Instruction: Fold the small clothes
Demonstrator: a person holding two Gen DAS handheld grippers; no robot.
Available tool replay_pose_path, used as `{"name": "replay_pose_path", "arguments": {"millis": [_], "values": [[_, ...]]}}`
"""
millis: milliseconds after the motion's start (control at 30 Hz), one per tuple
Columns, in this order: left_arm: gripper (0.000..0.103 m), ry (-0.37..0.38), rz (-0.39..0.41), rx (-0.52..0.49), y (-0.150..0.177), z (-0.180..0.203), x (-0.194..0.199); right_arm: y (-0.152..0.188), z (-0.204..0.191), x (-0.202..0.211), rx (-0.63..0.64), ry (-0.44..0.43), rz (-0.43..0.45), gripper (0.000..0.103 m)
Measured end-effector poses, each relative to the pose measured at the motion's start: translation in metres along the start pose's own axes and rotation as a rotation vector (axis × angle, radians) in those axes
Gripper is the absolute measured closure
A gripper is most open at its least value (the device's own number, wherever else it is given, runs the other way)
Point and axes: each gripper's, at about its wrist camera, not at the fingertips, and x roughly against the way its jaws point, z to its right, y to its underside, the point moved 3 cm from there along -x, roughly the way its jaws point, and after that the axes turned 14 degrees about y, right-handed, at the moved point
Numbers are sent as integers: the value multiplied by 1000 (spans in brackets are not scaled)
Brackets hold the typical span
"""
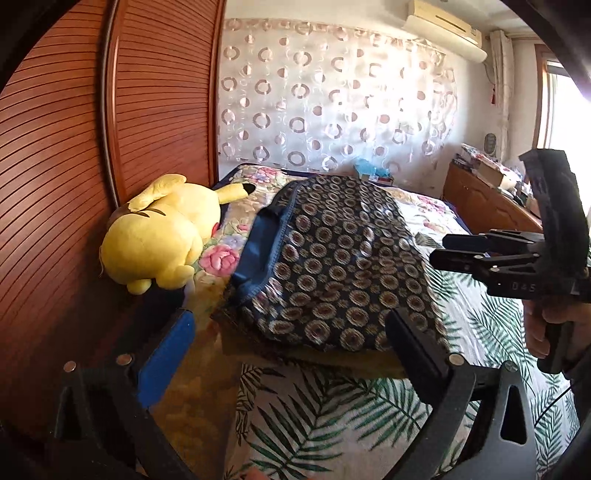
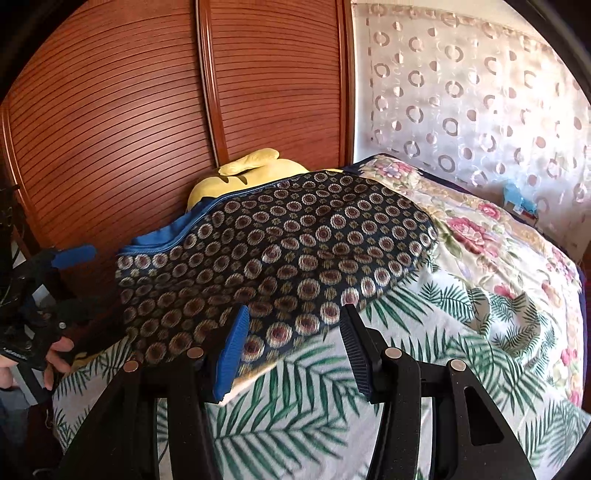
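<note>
Dark circle-print garment [image 1: 340, 258] lying on bed w/ palm-leaf sheet [image 1: 332, 424], both claws free of it.

Garment's long axis runs from near bed edge back toward curtain [image 1: 332, 92]; blue-lined opening [image 1: 266, 243] faces the yellow plush toy [image 1: 159, 236] beside it. Left gripper [image 1: 291, 343] spread wide, nothing btwn fingers, garment just beyond tips. Right gripper [image 2: 291, 350] about half spread, fingers over garment's near hem, pads not pressing cloth. In right view plush mostly hidden behind garment; garment type hard to tell. Hand [image 1: 550, 325] cut off at frame edge. Room: slatted wood wardrobe [image 1: 92, 147], floral quilt [image 2: 480, 236], AC unit [image 1: 443, 26], cluttered dresser [image 1: 487, 192].
</note>
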Motion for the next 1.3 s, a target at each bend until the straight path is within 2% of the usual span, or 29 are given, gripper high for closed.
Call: {"name": "replay_pose_path", "arguments": {"millis": [200,267,433,700,867,1067,1300], "values": [[0,28,1,-35,7,25,5,24,2,38,-33,48,29,49],[0,31,2,-53,10,35,6,34,3,54,-51,74,38,36],[0,71,18,-81,13,66,14,62,8,99,-104,144,60,17],[0,121,15,-108,7,108,6,103,29,164,-219,264,85,16],[0,183,2,-107,1,138,1,119,43,205,-286,355,109,16],[0,206,20,-166,-12,177,8,130,56,241,-365,441,150,16],[0,228,67,-207,-29,206,25,129,53,267,-388,508,209,16]]}}
